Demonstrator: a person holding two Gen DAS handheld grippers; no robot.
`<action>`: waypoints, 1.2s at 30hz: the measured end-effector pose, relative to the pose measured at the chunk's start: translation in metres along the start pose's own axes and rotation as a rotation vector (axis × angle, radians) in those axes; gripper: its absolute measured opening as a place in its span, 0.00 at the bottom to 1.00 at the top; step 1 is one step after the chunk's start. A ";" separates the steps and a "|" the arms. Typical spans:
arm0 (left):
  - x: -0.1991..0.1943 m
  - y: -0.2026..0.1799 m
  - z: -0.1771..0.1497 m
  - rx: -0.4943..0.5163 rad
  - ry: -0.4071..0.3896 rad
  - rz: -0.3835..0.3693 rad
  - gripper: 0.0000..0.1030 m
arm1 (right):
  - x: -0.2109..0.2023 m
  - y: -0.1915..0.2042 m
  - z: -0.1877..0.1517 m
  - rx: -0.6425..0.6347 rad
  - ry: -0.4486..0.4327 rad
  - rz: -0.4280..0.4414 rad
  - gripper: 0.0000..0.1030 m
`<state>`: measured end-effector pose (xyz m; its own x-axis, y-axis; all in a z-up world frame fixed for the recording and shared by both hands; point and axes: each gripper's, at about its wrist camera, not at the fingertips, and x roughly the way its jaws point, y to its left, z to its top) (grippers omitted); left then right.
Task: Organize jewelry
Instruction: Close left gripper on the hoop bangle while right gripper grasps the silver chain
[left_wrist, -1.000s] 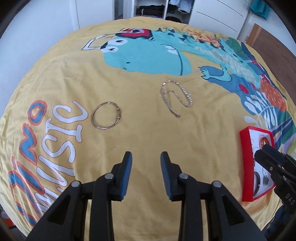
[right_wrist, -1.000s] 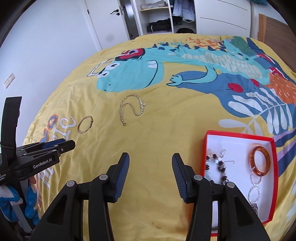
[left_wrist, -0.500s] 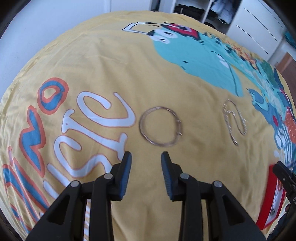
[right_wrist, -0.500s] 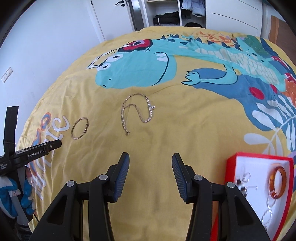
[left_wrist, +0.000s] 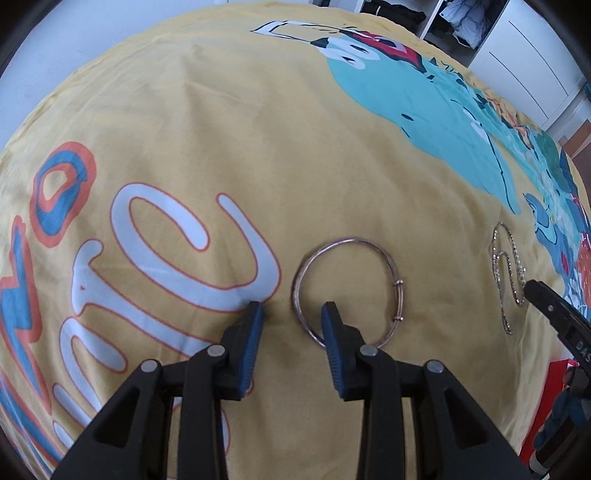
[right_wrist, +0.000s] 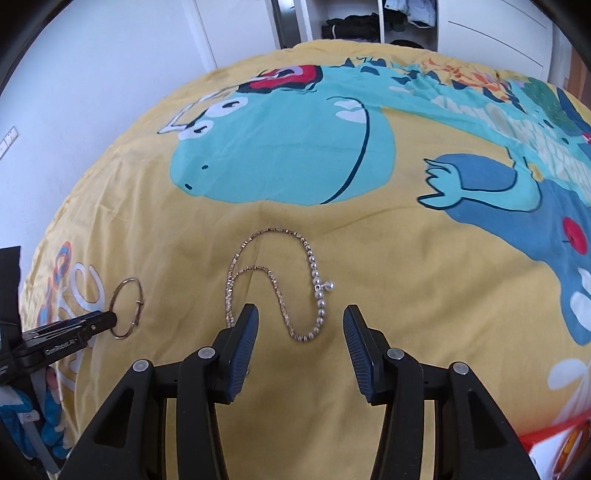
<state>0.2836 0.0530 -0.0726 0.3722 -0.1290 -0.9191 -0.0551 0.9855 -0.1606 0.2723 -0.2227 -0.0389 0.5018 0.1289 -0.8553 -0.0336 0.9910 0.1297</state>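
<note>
The bangle (left_wrist: 347, 291), a thin metal ring with two small wire wraps on its right side, lies flat on the yellow bedspread (left_wrist: 258, 155). The left gripper (left_wrist: 291, 314) is lowered over it with its jaws parted and holding nothing: the ring's left rim runs between the two blue pads, the right pad sits inside the ring and the left pad (left_wrist: 253, 325) sits outside it, by the white printed lettering (left_wrist: 155, 258).

To the right of the bangle, well apart from it, the chain bracelet (right_wrist: 277, 284) lies in loose curves on the same cover. The right gripper (right_wrist: 301, 317) stands over its near loops, jaws wide apart and empty, with the chain's lowest bend between the pads and one strand beside the left pad. Whether the pads touch the fabric is unclear. A corner of the red tray (right_wrist: 546, 439) shows at the right gripper's lower right.
</note>
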 end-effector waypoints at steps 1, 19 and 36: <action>0.002 -0.001 0.001 0.004 0.000 -0.001 0.30 | 0.004 0.001 0.001 -0.005 0.005 -0.002 0.46; -0.002 -0.017 0.001 0.117 -0.058 0.055 0.04 | 0.029 0.015 -0.012 -0.046 0.056 0.032 0.08; -0.071 -0.029 -0.029 0.151 -0.114 -0.003 0.04 | -0.073 0.019 -0.042 0.027 -0.068 0.172 0.08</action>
<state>0.2321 0.0308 -0.0128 0.4754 -0.1270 -0.8706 0.0829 0.9916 -0.0994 0.1983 -0.2122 0.0048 0.5478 0.2925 -0.7838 -0.1007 0.9531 0.2853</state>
